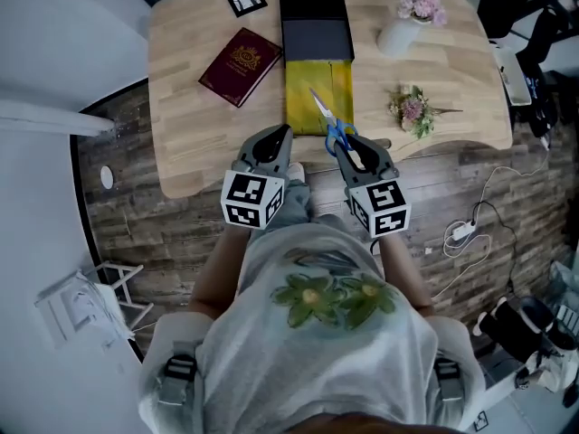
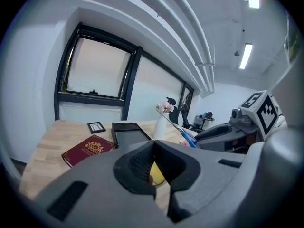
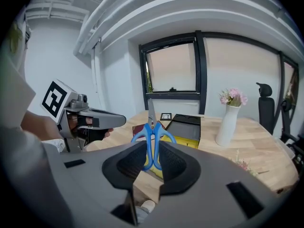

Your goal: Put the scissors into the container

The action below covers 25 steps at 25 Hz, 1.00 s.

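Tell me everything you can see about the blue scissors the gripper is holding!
The scissors have two bright blue plastic-looking handle loops and thin silver metal blades, closed to one point. The right gripper is shut on the loops, a dark pad on each side. The blades point forward and upward, away from the person. In the head view they show over the near end of the yellow container on the wooden table.
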Each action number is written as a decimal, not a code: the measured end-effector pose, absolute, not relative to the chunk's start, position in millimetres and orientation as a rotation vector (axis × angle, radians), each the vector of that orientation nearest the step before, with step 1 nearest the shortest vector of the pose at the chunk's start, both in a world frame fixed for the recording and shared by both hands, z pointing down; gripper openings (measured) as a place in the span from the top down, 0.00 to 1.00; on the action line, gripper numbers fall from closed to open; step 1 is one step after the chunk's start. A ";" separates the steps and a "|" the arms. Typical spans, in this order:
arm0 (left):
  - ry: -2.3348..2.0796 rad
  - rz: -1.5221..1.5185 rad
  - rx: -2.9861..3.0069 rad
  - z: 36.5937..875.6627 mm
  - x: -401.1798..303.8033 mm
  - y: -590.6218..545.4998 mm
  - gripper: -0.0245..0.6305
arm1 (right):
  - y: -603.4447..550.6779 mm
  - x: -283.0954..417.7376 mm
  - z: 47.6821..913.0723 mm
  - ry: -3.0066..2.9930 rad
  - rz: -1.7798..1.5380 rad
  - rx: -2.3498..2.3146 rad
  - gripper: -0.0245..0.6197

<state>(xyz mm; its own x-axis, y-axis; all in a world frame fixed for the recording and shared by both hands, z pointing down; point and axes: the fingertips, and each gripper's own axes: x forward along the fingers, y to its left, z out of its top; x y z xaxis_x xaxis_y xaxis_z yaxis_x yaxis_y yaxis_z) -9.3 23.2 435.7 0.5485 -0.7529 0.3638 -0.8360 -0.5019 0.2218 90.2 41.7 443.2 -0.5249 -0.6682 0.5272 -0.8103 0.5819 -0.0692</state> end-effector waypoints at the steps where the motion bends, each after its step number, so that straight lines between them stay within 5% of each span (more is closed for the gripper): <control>1: -1.294 0.308 2.423 435.2 -9.6 18.2 0.95 | 37.0 89.2 442.7 -2.363 0.423 1.187 0.84; 25: -1.206 0.330 2.484 441.9 -12.8 -55.4 0.95 | -32.4 81.5 458.6 -2.336 0.394 1.189 0.84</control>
<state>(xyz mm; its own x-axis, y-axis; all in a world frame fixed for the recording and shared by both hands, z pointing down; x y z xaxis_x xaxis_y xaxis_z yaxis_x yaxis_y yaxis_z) -12.8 -55.4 441.9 0.6085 -0.7081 0.3582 -0.7918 -0.5715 0.2155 81.5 -32.4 458.6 -0.5031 -0.6739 0.5410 -0.8142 0.5795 -0.0352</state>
